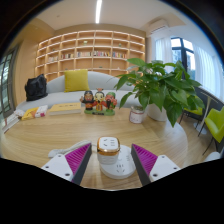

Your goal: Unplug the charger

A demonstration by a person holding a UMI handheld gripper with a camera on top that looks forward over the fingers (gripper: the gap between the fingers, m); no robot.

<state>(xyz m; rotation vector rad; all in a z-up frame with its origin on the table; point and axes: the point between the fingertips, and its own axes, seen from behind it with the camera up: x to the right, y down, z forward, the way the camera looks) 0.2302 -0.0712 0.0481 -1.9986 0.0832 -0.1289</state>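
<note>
A small white charger [108,147] with a tan band stands plugged into a round white socket block [117,166] on the wooden table [60,135]. My gripper [111,158] is open, its pink-padded fingers [77,158] at either side of the charger and socket. The charger stands between the fingers with a gap on each side. Nothing is held.
A leafy potted plant [158,88] stands ahead to the right on the table. Small figurines [98,101] sit at the far middle, small items [30,113] at the far left. Beyond are a sofa with a yellow cushion [76,80], bookshelves [90,48] and a yellow-green chair [215,122].
</note>
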